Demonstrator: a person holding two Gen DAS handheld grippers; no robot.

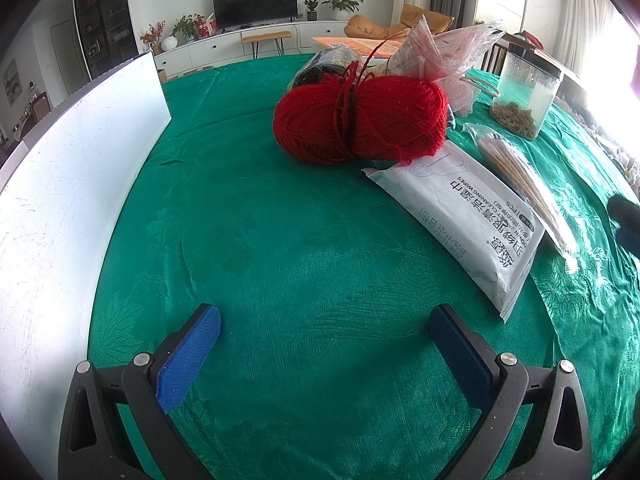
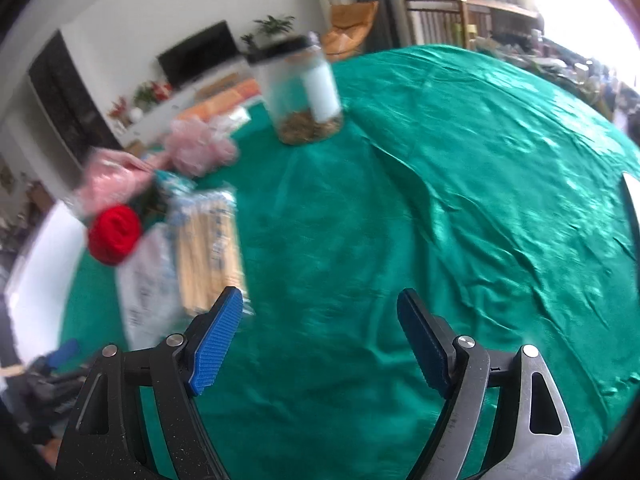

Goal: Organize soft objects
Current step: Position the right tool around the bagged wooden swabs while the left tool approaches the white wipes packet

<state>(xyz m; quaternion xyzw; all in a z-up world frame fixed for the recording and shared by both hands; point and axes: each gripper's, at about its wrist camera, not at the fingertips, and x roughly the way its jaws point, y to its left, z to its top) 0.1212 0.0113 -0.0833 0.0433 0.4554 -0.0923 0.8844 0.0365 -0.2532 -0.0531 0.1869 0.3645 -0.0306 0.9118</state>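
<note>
Both grippers: jaws spread wide, nothing held.

The left gripper (image 1: 324, 344) occupies the bottom of its frame, blue-padded fingers (image 1: 188, 360) angled outward, with nothing between them. The right gripper (image 2: 320, 328) sits at the lower centre of its blurred frame, blue pads (image 2: 216, 344) likewise parted and empty.

A clear jar (image 1: 524, 92) with a black lid stands on the green-clothed tabletop (image 1: 280, 220), near a packet of wooden sticks (image 1: 524, 184); a white board (image 1: 60, 200) lies left.
</note>
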